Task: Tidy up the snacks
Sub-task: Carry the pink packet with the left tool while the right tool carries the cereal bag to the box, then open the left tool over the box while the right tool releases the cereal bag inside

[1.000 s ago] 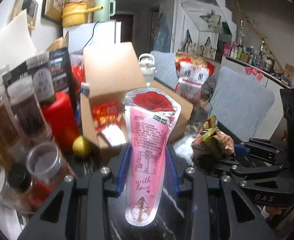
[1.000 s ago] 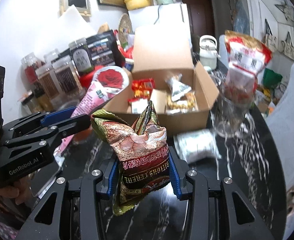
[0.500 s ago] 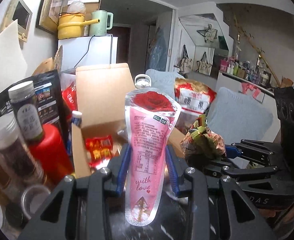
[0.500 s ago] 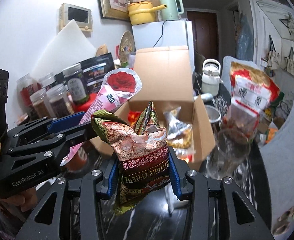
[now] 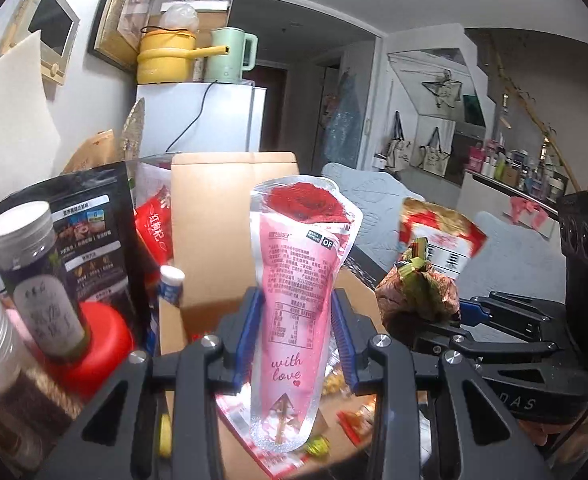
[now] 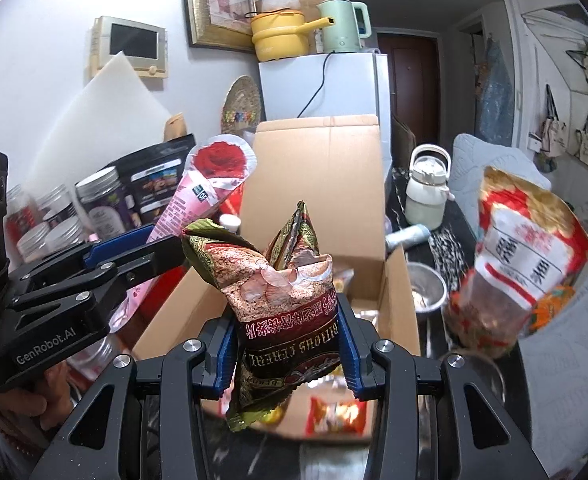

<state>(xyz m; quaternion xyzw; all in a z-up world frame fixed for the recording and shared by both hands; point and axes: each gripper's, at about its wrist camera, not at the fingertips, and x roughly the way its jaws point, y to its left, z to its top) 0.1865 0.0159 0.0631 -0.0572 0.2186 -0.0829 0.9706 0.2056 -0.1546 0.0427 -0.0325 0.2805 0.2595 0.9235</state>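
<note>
Cardboard box is sitting open on the dark marbled table, its tall rear flap standing up so the mouth is facing both grippers; loose wrapped snacks are lying in its bottom, which suggests it is serving as the collecting bin. Along the table's left edge jars and a black pouch are crowding together, and a red-and-white bag is standing near the right edge, perhaps propped in a glass, though blur is making that unclear. The left gripper is clamping a pink rose-printed pouch by its narrow lower half, holding it upright over the box's near left wall, probably ready for dropping in. The right gripper is pinching a crumpled brown cereal packet across its middle, its torn top pointing up, just above the box's near rim. Both packs are hanging clear of the table, side by side.
</note>
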